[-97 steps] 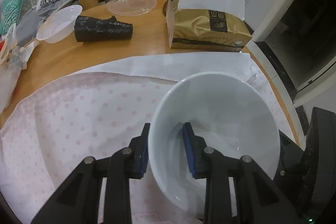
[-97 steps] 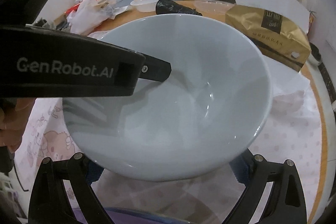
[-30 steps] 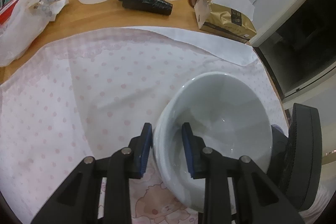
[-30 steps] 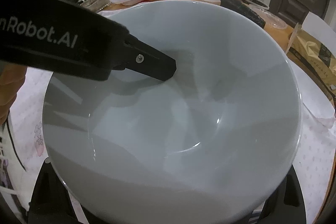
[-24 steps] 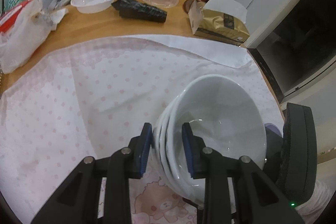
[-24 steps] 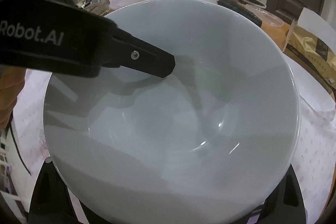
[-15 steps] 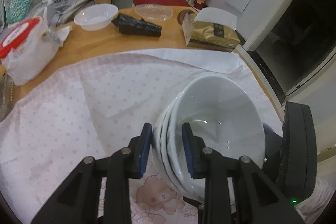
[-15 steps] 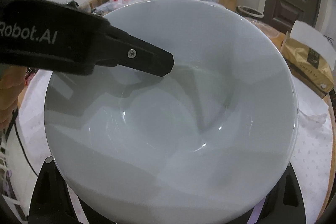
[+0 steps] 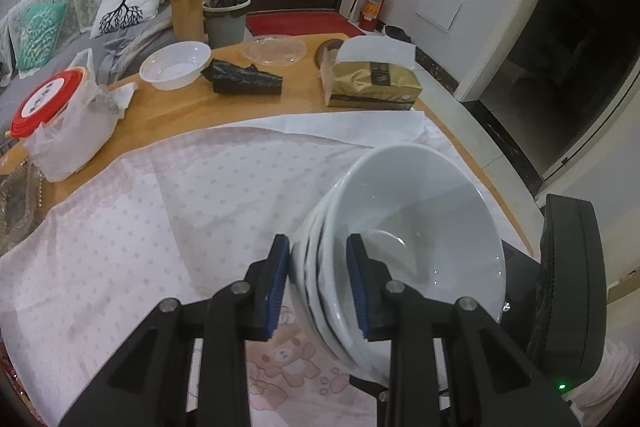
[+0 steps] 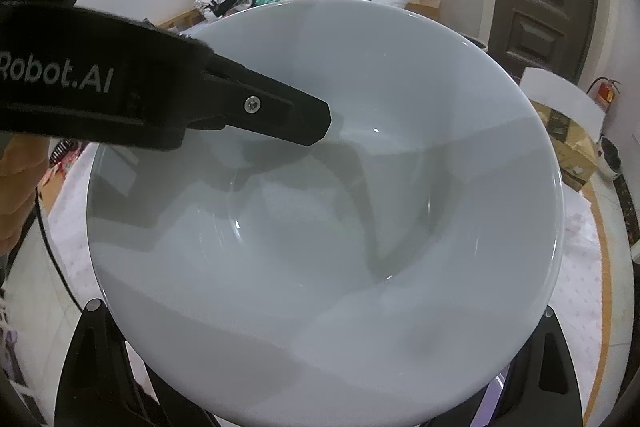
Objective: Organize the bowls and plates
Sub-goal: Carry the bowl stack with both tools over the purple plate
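A stack of white ceramic bowls (image 9: 404,227) is held tilted above the pink dotted tablecloth (image 9: 140,227). My left gripper (image 9: 318,283) is shut on the near rim of the stack, one blue pad outside and one inside. In the right wrist view the top bowl (image 10: 320,227) fills the frame, and the left gripper's finger (image 10: 280,115) reaches in over its rim. My right gripper's fingers (image 10: 92,355) spread wide below the bowl; its fingertips are hidden behind it. The right gripper's black body (image 9: 568,287) shows beyond the bowls.
On the wooden table (image 9: 192,111) at the back stand a white plastic bowl (image 9: 176,65), a black bag (image 9: 244,81), a clear lid (image 9: 274,49), a gold tissue box (image 9: 372,83) and a red-lidded tub in a plastic bag (image 9: 60,119). A sofa stands behind.
The bowls have been lifted higher off the tablecloth, and both grippers rose with them; more of the room shows. The left gripper's hold has not changed.
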{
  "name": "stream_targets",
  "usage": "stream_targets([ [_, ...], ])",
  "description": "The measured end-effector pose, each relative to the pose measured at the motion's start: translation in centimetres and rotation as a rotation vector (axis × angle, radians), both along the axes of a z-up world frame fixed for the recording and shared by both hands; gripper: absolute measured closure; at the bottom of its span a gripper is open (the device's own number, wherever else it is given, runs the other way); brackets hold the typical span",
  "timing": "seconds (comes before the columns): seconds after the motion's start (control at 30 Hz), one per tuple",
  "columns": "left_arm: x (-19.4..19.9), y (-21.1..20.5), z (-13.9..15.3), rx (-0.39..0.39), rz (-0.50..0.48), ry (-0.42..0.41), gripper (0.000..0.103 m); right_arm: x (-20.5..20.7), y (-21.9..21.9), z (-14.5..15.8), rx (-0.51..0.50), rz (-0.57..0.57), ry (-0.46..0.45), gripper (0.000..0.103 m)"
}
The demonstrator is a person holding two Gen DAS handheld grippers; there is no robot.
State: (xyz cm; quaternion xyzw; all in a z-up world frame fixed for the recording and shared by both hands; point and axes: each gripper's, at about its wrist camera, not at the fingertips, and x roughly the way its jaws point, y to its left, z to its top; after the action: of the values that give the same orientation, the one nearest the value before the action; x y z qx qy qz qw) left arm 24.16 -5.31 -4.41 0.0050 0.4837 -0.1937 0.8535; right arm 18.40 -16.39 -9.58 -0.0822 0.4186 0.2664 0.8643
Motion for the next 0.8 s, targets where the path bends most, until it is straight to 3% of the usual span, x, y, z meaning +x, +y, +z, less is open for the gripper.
stream_targets([
  [0.4, -2.5, -3.3, 1.2, 0.02, -0.042, -0.025, 0.078, -2.7, -2.4, 0.9, -0.002, -0.044, -0.02, 0.013],
  [0.8, -4.2, -7.3, 0.7, 0.032, -0.094, -0.017, 0.078, -6.9, -6.0, 0.4, 0.004, -0.101, -0.012, 0.013],
])
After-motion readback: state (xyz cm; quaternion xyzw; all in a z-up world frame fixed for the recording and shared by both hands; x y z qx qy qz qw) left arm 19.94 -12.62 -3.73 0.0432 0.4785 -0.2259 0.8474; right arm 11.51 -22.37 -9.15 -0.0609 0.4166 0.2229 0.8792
